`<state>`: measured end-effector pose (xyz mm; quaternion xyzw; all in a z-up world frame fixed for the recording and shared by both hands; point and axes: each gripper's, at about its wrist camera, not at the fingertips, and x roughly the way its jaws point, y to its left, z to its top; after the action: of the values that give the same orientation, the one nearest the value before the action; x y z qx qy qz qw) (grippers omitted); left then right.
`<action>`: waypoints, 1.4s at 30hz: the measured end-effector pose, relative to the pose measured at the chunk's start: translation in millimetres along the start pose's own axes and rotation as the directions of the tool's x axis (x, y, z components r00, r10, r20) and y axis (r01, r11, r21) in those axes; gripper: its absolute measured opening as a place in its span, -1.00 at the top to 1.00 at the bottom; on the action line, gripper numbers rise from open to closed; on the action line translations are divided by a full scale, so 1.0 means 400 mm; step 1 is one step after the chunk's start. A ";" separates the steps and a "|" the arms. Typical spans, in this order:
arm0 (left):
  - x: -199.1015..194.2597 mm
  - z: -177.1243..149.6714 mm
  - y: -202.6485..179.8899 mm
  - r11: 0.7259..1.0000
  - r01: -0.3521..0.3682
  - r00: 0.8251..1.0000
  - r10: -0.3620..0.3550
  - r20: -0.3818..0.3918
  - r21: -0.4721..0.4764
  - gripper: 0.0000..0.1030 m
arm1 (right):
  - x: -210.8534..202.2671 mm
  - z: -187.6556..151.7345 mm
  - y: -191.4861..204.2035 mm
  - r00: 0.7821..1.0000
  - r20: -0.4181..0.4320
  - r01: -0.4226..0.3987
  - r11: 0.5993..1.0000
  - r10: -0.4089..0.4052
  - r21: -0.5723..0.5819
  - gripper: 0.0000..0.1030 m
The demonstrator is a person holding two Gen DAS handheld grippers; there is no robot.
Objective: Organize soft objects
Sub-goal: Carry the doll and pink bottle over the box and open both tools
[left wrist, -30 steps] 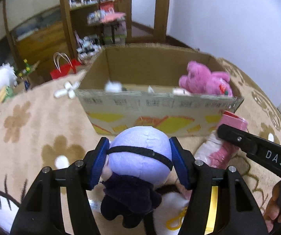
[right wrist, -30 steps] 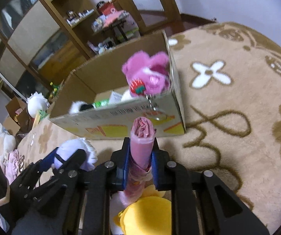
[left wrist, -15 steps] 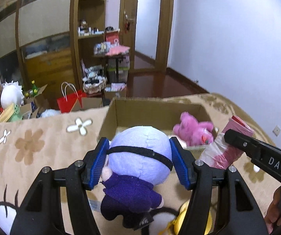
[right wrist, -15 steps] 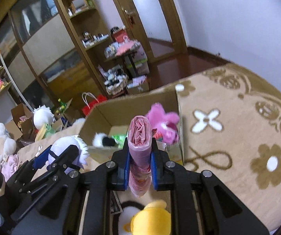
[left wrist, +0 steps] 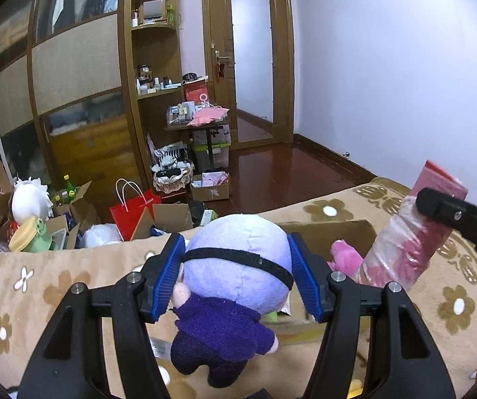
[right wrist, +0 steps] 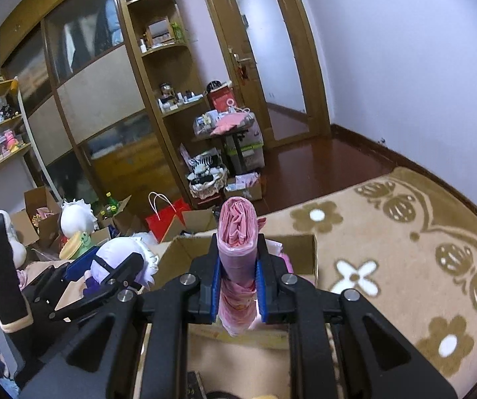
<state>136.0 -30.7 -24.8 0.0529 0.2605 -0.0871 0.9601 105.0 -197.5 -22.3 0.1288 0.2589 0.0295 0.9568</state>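
Currently both loads are in the air, a carry toward the cardboard box (right wrist: pixel 305 249) on the flowered blanket (right wrist: pixel 404 232). The left gripper (left wrist: pixel 237 276) has its fingers clamped on the head of a lilac-headed doll (left wrist: pixel 235 266); the right gripper (right wrist: pixel 237 282) pinches a pink plastic-wrapped roll (right wrist: pixel 237 232) upright. Next, I judge, each must travel toward twelve o'clock over the box rim, then let go. The box floor is mostly hidden behind both loads; only a pink plush (left wrist: pixel 343 254) peeks out.
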 end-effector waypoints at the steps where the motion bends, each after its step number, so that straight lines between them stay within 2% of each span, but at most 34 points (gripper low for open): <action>1: 0.010 0.002 0.000 1.000 -0.002 1.000 0.002 -0.001 0.003 -0.21 | 0.009 0.006 0.002 1.000 0.003 -0.001 1.000 0.001 -0.006 0.65; 8: 0.067 -0.012 -0.014 1.000 0.009 1.000 -0.008 -0.027 0.020 -0.22 | 0.074 -0.016 -0.005 1.000 -0.019 0.007 0.999 -0.007 -0.034 0.65; 16: 0.118 -0.044 -0.033 0.999 0.028 0.997 -0.025 -0.067 0.044 -0.24 | 0.117 -0.057 -0.033 0.999 -0.026 -0.043 0.999 0.044 0.023 0.65; 18: 0.128 -0.048 -0.029 0.999 0.023 0.997 -0.020 -0.071 0.032 -0.35 | 0.124 -0.064 -0.039 0.998 -0.030 -0.062 0.997 0.064 0.044 0.65; 28: 0.168 -0.071 -0.014 1.000 0.017 0.994 -0.015 -0.112 0.014 -0.50 | 0.182 -0.106 -0.066 0.990 -0.126 -0.046 0.995 0.057 0.087 0.59; 32: 0.167 -0.072 -0.011 0.999 -0.007 0.995 0.011 -0.103 0.033 -0.76 | 0.180 -0.110 -0.080 0.991 -0.129 -0.033 0.993 0.047 0.110 0.58; 33: 0.165 -0.074 -0.009 1.000 -0.007 0.995 0.010 -0.103 0.029 -0.78 | 0.179 -0.110 -0.082 0.991 -0.129 -0.033 0.993 0.048 0.114 0.54; 35: 0.167 -0.074 -0.002 1.000 -0.006 0.993 0.007 -0.116 0.013 -0.79 | 0.174 -0.109 -0.086 0.991 -0.127 -0.028 0.993 0.043 0.118 0.33; 37: 0.170 -0.074 0.006 1.000 -0.012 0.991 0.012 -0.132 0.001 -0.85 | 0.164 -0.109 -0.088 0.993 -0.116 -0.013 0.993 0.027 0.116 -0.01; 42: 0.149 -0.070 0.027 0.999 -0.035 0.992 0.032 -0.123 -0.023 -0.97 | 0.129 -0.091 -0.095 0.997 -0.079 0.006 0.994 0.003 0.108 -0.47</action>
<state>174.7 -24.3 -78.7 0.0505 0.3193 -0.0643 0.9441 130.6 -219.3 -87.8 0.1790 0.2978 0.0198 0.9375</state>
